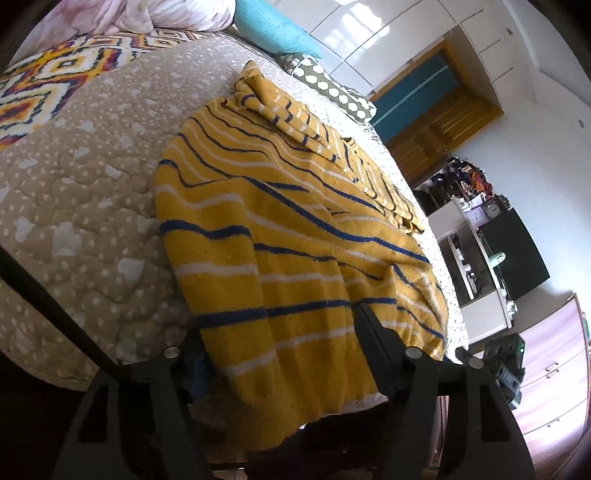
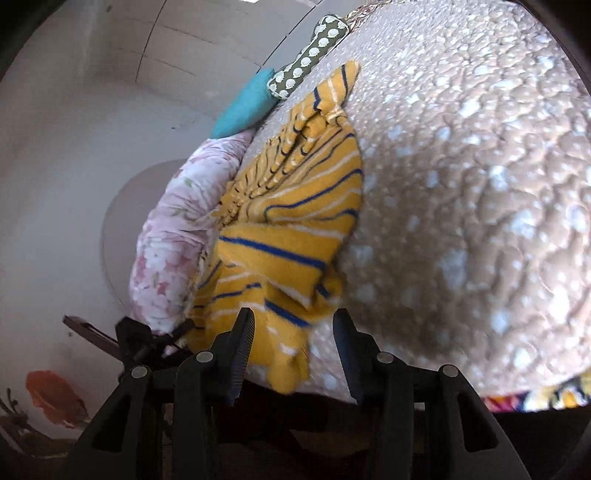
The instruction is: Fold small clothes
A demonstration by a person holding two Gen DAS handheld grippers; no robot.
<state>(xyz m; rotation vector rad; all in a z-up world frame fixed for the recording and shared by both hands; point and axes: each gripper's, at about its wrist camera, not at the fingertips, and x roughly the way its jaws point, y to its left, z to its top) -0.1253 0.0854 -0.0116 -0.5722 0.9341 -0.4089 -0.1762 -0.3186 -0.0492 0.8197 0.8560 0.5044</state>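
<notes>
A mustard-yellow knitted garment [image 1: 295, 236] with navy and white stripes is lying spread across a beige quilted bedspread [image 1: 81, 206] dotted with white spots. The fabric is looking fuzzy and soft, and its near hem is hanging over the near edge of the bed. At the far end, a sleeve or collar section is lying bunched in narrow folds.

The left gripper [image 1: 273, 332] is sitting at the near hem with its black jaws spread wide; the right finger [image 1: 373, 332] is resting against the cloth surface, while the left finger is hidden under the fabric edge. Whether the pads are pressing the cloth cannot be told.

In the right wrist view, the right gripper [image 2: 293, 325] is holding its jaws apart, with a crumpled corner of the garment [image 2: 291, 236] lying between the ribbed pads, not visibly pinched.

A turquoise cushion [image 1: 273, 26] and an olive cushion with white dots [image 1: 332, 88] are lying at the far side of the bed. A zigzag-patterned blanket [image 1: 40, 81] is covering the far left
</notes>
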